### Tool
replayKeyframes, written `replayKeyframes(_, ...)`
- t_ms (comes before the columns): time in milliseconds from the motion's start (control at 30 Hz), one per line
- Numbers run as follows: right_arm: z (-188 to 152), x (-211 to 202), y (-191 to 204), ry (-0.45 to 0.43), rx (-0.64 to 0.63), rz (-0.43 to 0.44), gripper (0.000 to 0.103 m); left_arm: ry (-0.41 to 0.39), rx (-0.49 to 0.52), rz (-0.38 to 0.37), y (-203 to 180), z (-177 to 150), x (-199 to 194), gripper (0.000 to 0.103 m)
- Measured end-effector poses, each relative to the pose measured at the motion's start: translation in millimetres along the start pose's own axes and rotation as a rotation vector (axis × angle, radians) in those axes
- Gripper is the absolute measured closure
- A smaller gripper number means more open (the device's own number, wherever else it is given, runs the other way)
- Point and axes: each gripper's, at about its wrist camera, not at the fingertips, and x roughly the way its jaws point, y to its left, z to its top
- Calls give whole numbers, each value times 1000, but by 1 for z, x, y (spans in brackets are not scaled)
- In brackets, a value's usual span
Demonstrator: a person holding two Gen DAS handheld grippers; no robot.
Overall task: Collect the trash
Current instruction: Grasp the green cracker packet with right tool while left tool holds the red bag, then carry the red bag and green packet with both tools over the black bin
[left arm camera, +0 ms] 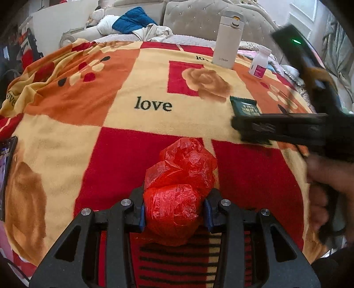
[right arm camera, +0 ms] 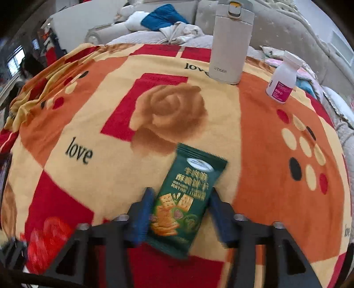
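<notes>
Left gripper (left arm camera: pixel 174 209) jaws clamped on red bag (left arm camera: pixel 180 188), right gripper (right arm camera: pixel 179 212) jaws apart around blurred snack packet (right arm camera: pixel 183 199), contact unclear

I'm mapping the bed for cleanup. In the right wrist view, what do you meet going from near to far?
Right gripper around the green snack packet → rose print on the blanket → white flask → blue jacket on the sofa behind.

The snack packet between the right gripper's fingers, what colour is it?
Dark green snack packet, gold print; right wrist view.
</notes>
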Motion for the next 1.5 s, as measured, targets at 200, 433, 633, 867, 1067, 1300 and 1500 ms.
replayKeyframes(200,-54,-35,-66,-20,-38,72,60,13,-3,-61,-16,-6,-12,66)
replayKeyframes(433,-150,-103,-151,-174,30,156,60,-1,110,-99,-95,-1,-19,66)
replayKeyframes(633,-206,-129,-181,-302,108,150,60,-6,124,-68,-153,6,-10,66)
replayKeyframes(867,-214,-155,-194,-406,145,138,60,-46,54,-65,-196,26,-30,66)
replayKeyframes(1067,-215,-151,-203,-393,191,95,60,-63,23,-57,-233,20,-26,66)
replayKeyframes(1300,-225,-158,-214,-404,194,97,60,-78,51,-62,-244,20,-24,66)
replayKeyframes(1500,-228,-161,-226,-418,238,78,60,-59,24,-72,-239,20,-20,66)
